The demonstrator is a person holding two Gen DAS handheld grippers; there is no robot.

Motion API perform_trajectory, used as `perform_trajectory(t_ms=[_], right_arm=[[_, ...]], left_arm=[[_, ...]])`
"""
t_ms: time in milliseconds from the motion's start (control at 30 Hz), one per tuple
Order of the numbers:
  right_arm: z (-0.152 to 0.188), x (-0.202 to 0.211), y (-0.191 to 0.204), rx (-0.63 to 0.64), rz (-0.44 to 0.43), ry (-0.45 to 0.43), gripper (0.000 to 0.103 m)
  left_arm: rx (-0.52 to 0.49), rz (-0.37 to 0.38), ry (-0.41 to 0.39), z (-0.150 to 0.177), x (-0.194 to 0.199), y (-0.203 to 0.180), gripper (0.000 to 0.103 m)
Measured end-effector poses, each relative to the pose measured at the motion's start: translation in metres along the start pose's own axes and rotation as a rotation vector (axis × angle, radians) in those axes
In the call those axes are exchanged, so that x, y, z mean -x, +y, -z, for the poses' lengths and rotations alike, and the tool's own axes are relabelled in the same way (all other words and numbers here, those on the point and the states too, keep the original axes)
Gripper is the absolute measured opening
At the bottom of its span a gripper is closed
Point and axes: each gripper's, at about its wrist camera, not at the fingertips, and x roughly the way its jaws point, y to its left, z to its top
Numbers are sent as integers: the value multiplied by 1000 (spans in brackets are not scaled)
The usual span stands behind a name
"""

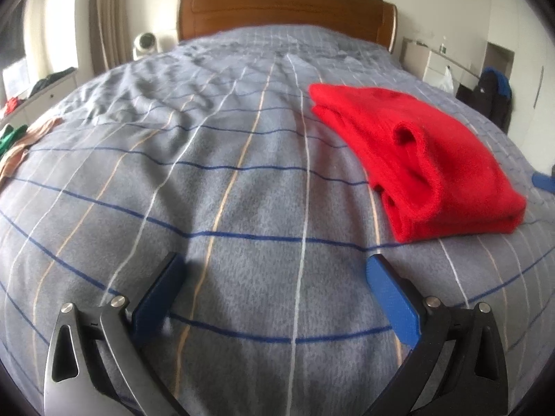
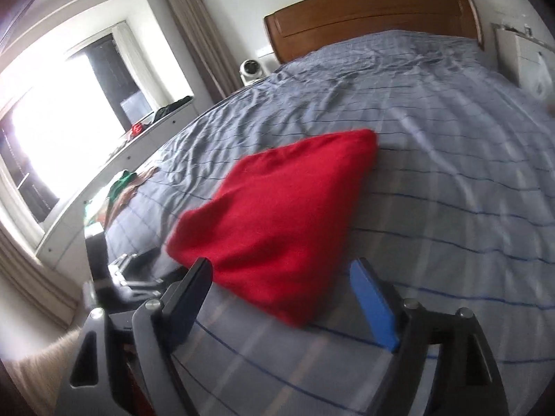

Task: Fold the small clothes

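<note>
A red garment (image 1: 416, 159) lies folded into a thick bundle on the grey checked bedspread (image 1: 215, 180), to the right in the left wrist view. It also shows in the right wrist view (image 2: 277, 215), just ahead of the fingers. My left gripper (image 1: 274, 274) is open and empty, low over bare bedspread to the left of the garment. My right gripper (image 2: 281, 277) is open and empty, with the garment's near edge between and just beyond its fingertips. A blue fingertip of the right gripper (image 1: 543, 181) shows at the right edge of the left wrist view.
A wooden headboard (image 1: 284, 10) stands at the far end of the bed. Green and tan clothes (image 1: 14, 145) lie at the bed's left edge, also in the right wrist view (image 2: 125, 187). A window sill (image 2: 114, 159) runs along the left, a white cabinet (image 1: 430, 59) on the right.
</note>
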Motion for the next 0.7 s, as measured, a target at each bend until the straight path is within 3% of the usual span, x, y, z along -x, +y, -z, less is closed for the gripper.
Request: perform_trajectory(t_ms=[100, 267, 400, 500, 567, 700], right_arm=[[11, 12, -26, -71, 33, -4, 81], [16, 23, -57, -127, 89, 11, 81], [-2, 17, -62, -182, 54, -27, 81], [-25, -4, -59, -261, -35, -46, 85], [-42, -35, -61, -350, -117, -2, 87], [-63, -93, -67, -419, -156, 92, 87]], left_arm=[[1, 57, 25, -6, 16, 5, 102], [49, 214, -58, -42, 52, 17, 102], [119, 395, 31, -88, 28, 14, 102], [147, 369, 107, -110, -17, 0, 102], [146, 345, 180, -118, -51, -13, 102], [125, 318, 261, -119, -88, -33, 102]])
